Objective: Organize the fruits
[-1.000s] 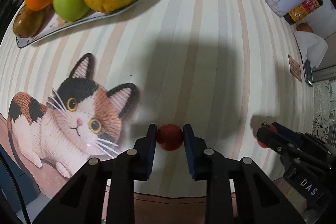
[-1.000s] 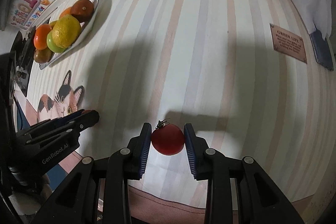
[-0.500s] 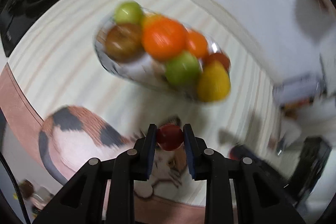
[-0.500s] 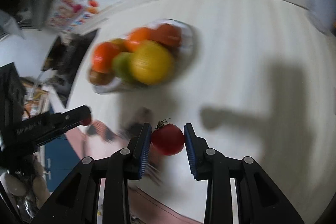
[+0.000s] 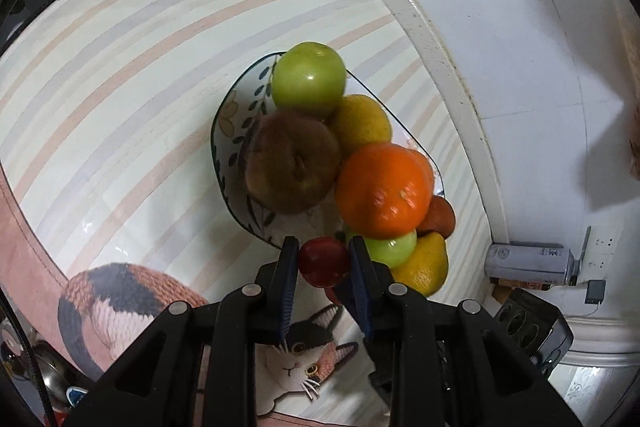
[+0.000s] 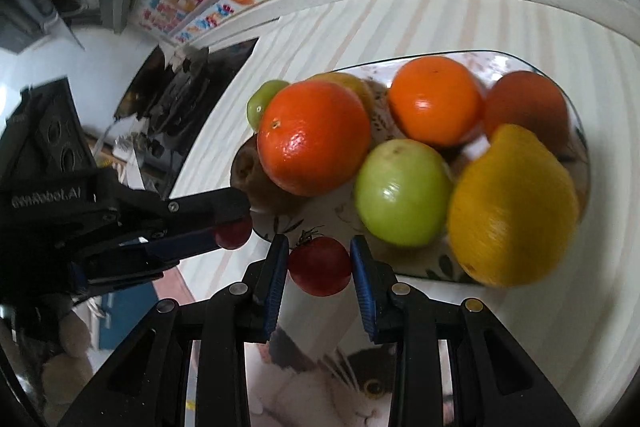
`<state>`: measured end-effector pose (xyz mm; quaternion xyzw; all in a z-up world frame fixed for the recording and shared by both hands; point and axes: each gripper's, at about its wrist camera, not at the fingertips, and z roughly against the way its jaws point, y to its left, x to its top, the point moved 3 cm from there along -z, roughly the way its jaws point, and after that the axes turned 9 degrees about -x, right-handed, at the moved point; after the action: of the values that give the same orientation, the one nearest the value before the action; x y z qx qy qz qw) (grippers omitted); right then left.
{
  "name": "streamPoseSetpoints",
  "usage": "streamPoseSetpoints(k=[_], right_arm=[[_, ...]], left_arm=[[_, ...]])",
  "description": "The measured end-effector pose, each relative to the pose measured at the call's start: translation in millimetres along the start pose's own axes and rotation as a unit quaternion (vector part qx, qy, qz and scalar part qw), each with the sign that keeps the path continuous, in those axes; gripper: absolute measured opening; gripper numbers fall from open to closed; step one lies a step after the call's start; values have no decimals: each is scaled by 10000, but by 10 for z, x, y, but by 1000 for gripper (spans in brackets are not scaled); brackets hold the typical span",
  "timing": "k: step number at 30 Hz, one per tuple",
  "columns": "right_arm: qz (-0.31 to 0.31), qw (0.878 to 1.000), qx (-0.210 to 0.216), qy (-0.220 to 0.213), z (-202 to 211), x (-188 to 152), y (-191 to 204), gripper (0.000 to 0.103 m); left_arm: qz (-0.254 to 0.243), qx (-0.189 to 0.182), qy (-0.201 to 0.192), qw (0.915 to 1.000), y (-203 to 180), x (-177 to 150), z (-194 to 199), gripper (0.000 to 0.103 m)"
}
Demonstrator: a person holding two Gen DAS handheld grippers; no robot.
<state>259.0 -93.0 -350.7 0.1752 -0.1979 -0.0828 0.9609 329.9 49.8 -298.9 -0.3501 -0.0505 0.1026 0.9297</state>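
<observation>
My left gripper [image 5: 323, 259] is shut on a small dark red fruit [image 5: 323, 263] and hangs just over the near rim of the patterned plate [image 5: 228, 115]. The plate is piled with a green apple [image 5: 309, 83], a brown fruit [image 5: 292, 167], an orange [image 5: 384, 189], a yellow lemon [image 5: 424, 267] and more. In the right wrist view my right gripper [image 6: 319, 267] is shut on a red cherry tomato [image 6: 320, 267] with a dried stem, at the plate's [image 6: 472, 57] near edge. The left gripper [image 6: 224, 223] comes in from the left with its red fruit [image 6: 234, 233].
The plate stands on a striped tablecloth [image 5: 120, 87] with a printed calico cat [image 5: 296, 359]. A white wall [image 5: 500, 7] with a raised trim borders the table. A white can [image 5: 528, 263] and a black block [image 5: 532, 327] sit at the right. A black stove top [image 6: 180, 87] lies left.
Both grippers have swept across the table from its bare striped part to the fruit plate, each still holding its red fruit. The left one has also rolled.
</observation>
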Motion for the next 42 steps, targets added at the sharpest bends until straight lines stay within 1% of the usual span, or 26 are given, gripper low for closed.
streamPoseSetpoints(k=[3, 11, 13, 15, 17, 19, 20, 24, 26, 27, 28, 29, 30, 31, 33, 34, 35, 36, 39, 42], right_arm=[[128, 9998, -124, -4, -74, 33, 24, 34], [197, 9998, -99, 0, -133, 73, 42, 36], [216, 9997, -88, 70, -139, 71, 46, 42], [227, 9997, -52, 109, -119, 49, 57, 49], [268, 9996, -36, 118, -93, 26, 76, 59], [283, 9995, -78, 116, -64, -1, 84, 63], [276, 9995, -105, 107, -40, -11, 82, 67], [134, 9997, -159, 116, 159, -71, -18, 68], [63, 9996, -251, 101, 287, -82, -80, 70], [19, 9993, -366, 99, 355, -84, -124, 77], [-42, 9984, -546, 106, 452, -85, -192, 85], [-67, 9980, -624, 107, 506, -81, -228, 90], [-82, 9971, -746, 108, 578, -75, -275, 91], [-71, 9954, -942, 128, 672, -72, -335, 92], [-11, 9925, -1212, 140, 803, -63, -387, 94], [64, 9902, -1390, 130, 901, -65, -420, 97], [108, 9893, -1448, 103, 960, -60, -424, 97], [206, 9869, -1601, 50, 1065, -70, -439, 97], [369, 9826, -1820, -40, 1273, -76, -443, 98], [459, 9805, -1905, -152, 1543, -102, -469, 98]], left_arm=[[79, -21, 81, 9999, 53, 28, -66, 23], [82, 118, 212, 9997, 79, 54, -215, 24], [94, 192, 235, 9995, 74, 63, -225, 27], [96, 316, 258, 9991, 71, 65, -229, 29], [86, 362, 274, 9989, 69, 65, -233, 33], [54, 399, 246, 9989, 70, 74, -229, 38], [58, 416, 237, 9988, 74, 76, -224, 38], [90, 373, 185, 9991, 89, 40, -151, 40], [18, 476, 122, 9988, 89, -3, -85, 41], [-44, 553, 78, 9984, 83, -26, -51, 45], [-171, 709, -18, 9973, 68, -63, 5, 54], [-304, 864, -100, 9957, 49, -98, 49, 59], [-475, 1104, -192, 9926, 23, -153, 102, 71], [-619, 1301, -260, 9892, 0, -199, 141, 76], [-920, 1689, -372, 9806, -52, -313, 209, 81], [-1062, 1890, -430, 9753, -82, -382, 246, 87], [-1165, 2048, -500, 9706, -116, -448, 285, 91], [-1274, 2197, -579, 9655, -159, -525, 327, 97], [-1461, 2457, -750, 9553, -279, -713, 422, 97], [-1475, 2511, -907, 9523, -416, -918, 510, 97]])
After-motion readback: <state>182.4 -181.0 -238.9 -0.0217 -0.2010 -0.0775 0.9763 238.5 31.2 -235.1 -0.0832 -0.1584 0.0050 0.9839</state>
